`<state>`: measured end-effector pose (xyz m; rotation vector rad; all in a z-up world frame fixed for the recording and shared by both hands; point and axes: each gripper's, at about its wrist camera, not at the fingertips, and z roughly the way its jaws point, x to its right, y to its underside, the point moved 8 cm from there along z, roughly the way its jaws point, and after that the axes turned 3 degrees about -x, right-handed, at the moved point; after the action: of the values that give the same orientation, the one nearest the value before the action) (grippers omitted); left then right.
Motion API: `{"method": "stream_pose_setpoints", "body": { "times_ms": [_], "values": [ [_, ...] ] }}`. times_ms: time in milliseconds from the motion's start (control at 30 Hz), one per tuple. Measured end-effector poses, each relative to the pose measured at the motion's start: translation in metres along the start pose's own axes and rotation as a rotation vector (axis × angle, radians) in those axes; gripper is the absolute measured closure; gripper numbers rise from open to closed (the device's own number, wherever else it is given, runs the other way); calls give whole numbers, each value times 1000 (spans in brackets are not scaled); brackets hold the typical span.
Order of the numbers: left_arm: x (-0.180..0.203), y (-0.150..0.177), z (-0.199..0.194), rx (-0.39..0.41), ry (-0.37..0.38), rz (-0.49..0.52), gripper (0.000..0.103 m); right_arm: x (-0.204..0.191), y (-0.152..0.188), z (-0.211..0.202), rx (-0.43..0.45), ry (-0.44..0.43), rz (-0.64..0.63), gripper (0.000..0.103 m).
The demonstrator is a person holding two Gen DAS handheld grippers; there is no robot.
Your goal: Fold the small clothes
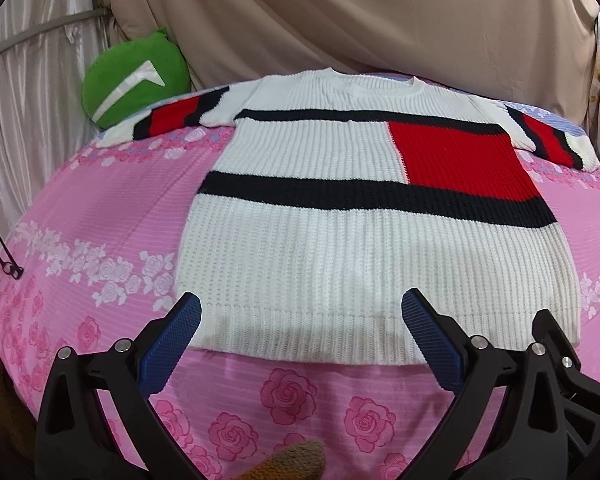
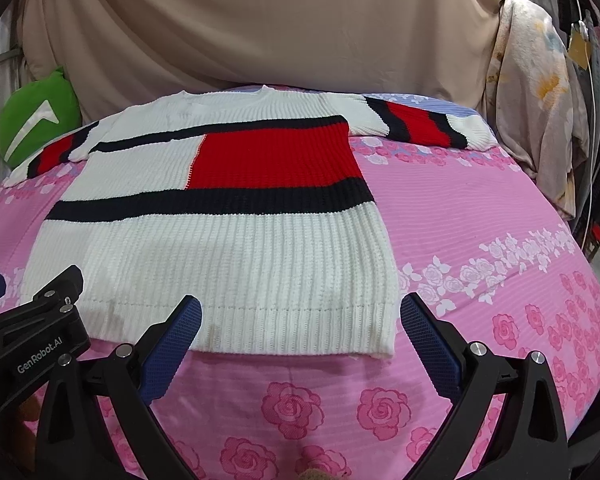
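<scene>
A white knit sweater [image 1: 340,248] with black stripes and a red block lies flat on the pink bedspread, sleeves spread out, hem toward me. It also shows in the right wrist view [image 2: 220,248]. My left gripper [image 1: 300,320] is open and empty, its blue pads just above the hem's left half. My right gripper [image 2: 300,320] is open and empty, over the hem's right corner. The right gripper's body shows at the right edge of the left wrist view [image 1: 560,352]; the left gripper's body shows at the left of the right wrist view [image 2: 40,320].
The pink rose-patterned bedspread [image 1: 100,220] covers the bed. A green cushion [image 1: 136,76] sits at the back left, against beige drapes [image 1: 340,12]. Hanging floral cloth [image 2: 540,100] is at the right. A brown knit item [image 1: 292,460] lies at the near edge.
</scene>
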<state>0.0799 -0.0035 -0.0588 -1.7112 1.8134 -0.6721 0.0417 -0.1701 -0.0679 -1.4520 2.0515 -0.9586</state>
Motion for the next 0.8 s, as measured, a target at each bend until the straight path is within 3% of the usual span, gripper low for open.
{"method": "stream_pose_setpoints", "body": {
  "times_ms": [300, 533, 800],
  "values": [
    [5, -2, -1, 13, 44, -5, 5, -2, 7, 4, -16, -2, -11, 5],
    [18, -3, -8, 48, 51, 61, 5, -7, 5, 2, -7, -2, -21, 5],
    [18, -8, -11, 82, 24, 65, 5, -5, 2, 2, -1, 5, -14, 5]
  ]
}}
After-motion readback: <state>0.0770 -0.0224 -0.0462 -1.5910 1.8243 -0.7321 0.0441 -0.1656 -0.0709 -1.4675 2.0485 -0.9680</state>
